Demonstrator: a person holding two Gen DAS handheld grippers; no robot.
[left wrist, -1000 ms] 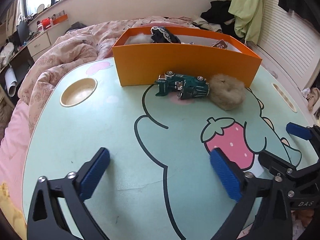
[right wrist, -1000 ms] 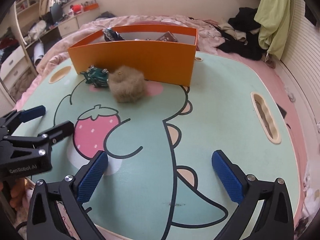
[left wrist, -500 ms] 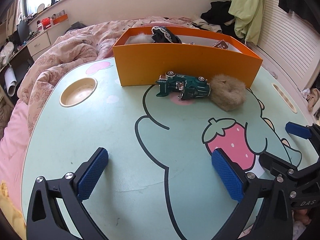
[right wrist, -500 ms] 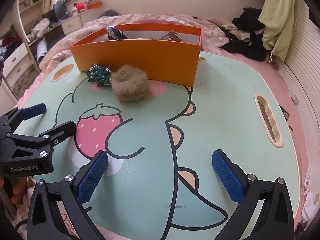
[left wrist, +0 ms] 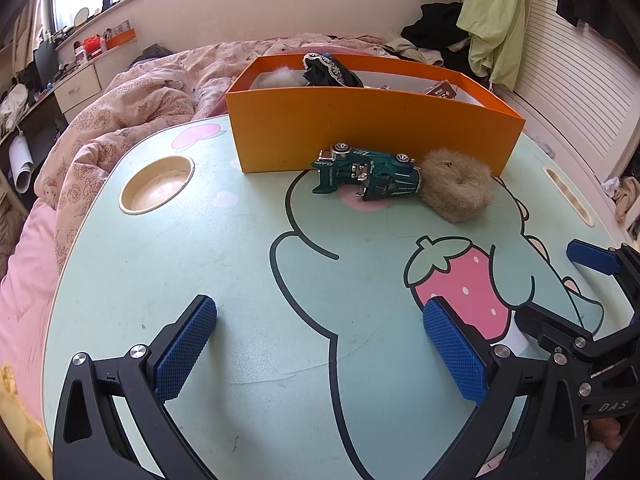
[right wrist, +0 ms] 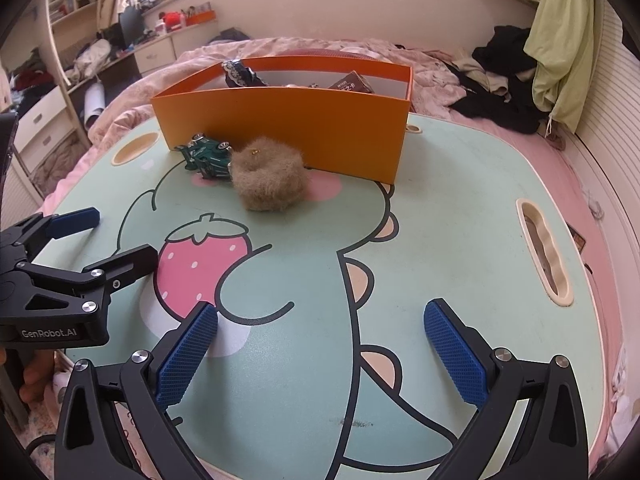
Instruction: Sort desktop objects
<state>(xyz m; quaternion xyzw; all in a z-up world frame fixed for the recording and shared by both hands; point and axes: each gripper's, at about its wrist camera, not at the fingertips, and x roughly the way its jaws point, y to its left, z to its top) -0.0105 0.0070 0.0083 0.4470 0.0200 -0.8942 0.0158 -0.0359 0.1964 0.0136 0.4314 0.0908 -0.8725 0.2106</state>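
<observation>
A green toy car (left wrist: 366, 171) lies on its side on the table, touching a fluffy tan scrunchie (left wrist: 457, 189) to its right. Both lie against the front wall of an orange box (left wrist: 372, 132) that holds a black lace item, something white and furry and a small brown packet. In the right wrist view the car (right wrist: 208, 157), the scrunchie (right wrist: 270, 179) and the box (right wrist: 288, 128) show at the upper left. My left gripper (left wrist: 320, 346) is open and empty near the table's front edge. My right gripper (right wrist: 320, 344) is open and empty, well short of the objects.
The mint table top (left wrist: 248, 264) has a dinosaur and strawberry print, a round cup recess (left wrist: 157, 184) at the left and a slot (right wrist: 544, 252) at the right. A pink quilted bed lies behind the table. Clothes are piled at the right wall.
Both grippers have moved slightly forward toward the box; the car and scrunchie look a little nearer. Nothing was grasped or moved.
</observation>
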